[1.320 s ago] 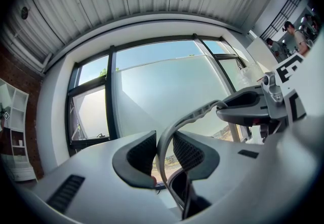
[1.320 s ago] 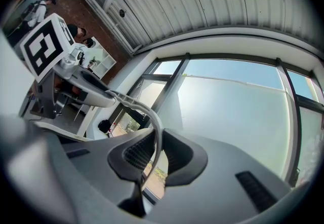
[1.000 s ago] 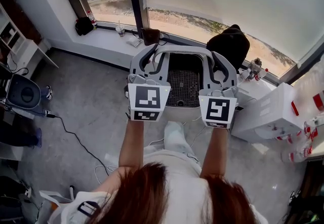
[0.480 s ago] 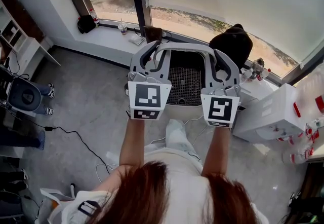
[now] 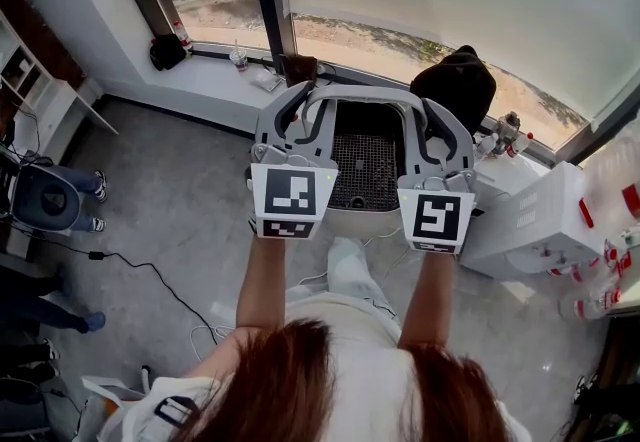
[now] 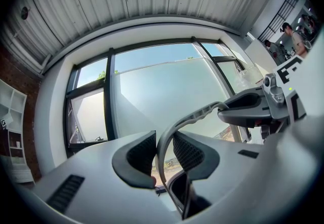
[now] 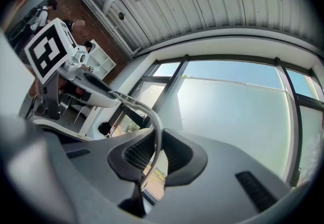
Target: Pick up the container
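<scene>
The container (image 5: 365, 222) is a white bin with a black mesh floor and a grey arched handle (image 5: 365, 93). It hangs above the floor in front of me in the head view. My left gripper (image 5: 303, 115) is shut on the handle's left end and my right gripper (image 5: 435, 130) on its right end. In the left gripper view the handle (image 6: 202, 111) runs up from between that gripper's (image 6: 163, 154) ribbed pads. The right gripper view shows the thin handle (image 7: 147, 111) pinched between that gripper's (image 7: 154, 152) pads.
A window sill (image 5: 215, 75) with small items runs behind the container. A dark bag (image 5: 455, 80) sits at the window. A white cabinet (image 5: 530, 225) stands at the right. A black cable (image 5: 150, 275) trails over the grey floor, and people's feet (image 5: 75, 220) are at the left.
Both grippers and the container have kept still. The feet of people at the left edge have shifted.
</scene>
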`<state>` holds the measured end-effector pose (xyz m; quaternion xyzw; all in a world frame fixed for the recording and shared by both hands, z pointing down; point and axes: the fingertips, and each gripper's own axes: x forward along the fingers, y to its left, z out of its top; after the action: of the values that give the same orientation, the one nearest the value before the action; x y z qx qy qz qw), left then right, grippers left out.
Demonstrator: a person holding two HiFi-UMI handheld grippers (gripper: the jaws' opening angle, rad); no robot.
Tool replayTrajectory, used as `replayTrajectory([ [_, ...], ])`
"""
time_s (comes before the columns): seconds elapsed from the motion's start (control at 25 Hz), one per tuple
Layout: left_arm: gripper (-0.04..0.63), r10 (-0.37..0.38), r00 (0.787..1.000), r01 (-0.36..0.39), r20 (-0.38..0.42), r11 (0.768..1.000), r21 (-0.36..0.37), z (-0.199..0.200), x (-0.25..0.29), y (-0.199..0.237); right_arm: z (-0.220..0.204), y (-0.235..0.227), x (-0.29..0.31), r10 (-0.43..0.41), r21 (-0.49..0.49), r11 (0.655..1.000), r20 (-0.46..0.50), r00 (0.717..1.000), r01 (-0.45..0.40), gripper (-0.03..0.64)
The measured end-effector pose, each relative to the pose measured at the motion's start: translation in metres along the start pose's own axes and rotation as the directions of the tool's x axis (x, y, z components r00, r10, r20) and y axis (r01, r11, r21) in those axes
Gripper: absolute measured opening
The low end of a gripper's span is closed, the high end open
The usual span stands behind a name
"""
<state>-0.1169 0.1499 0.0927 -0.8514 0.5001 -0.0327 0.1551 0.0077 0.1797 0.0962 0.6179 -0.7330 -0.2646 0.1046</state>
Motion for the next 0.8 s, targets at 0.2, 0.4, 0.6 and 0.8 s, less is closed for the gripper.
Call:
replayTrajectory([
  [0.2, 0.114, -0.008, 1.0, 0.008, -0.001, 1.0, 0.001, -0.0001, -0.0013, -0.0024, -0.001, 0.0001, -0.0028, 0.002, 0.0, 1.0, -0.004, 1.0, -0.002, 0.061],
  [0.4, 0.114, -0.013, 1.0, 0.013, -0.001, 1.0, 0.002, -0.0016, -0.0015, -0.0021, -0.0023, 0.0017, -0.0033, 0.0, 0.004, 1.0, -0.009, 1.0, 0.0, 0.06],
  [0.6, 0.114, -0.019, 1.0, 0.019, -0.003, 1.0, 0.0, -0.0013, -0.0006, -0.0027, -0.0025, 0.0007, -0.0027, -0.005, 0.005, 1.0, -0.014, 1.0, 0.005, 0.061],
  [0.8, 0.114, -0.019, 1.0, 0.019, -0.008, 1.0, -0.006, -0.0025, 0.0006, 0.0017, -0.0009, 0.0029, 0.001, 0.0, 0.002, 1.0, -0.021, 1.0, 0.0, 0.06],
])
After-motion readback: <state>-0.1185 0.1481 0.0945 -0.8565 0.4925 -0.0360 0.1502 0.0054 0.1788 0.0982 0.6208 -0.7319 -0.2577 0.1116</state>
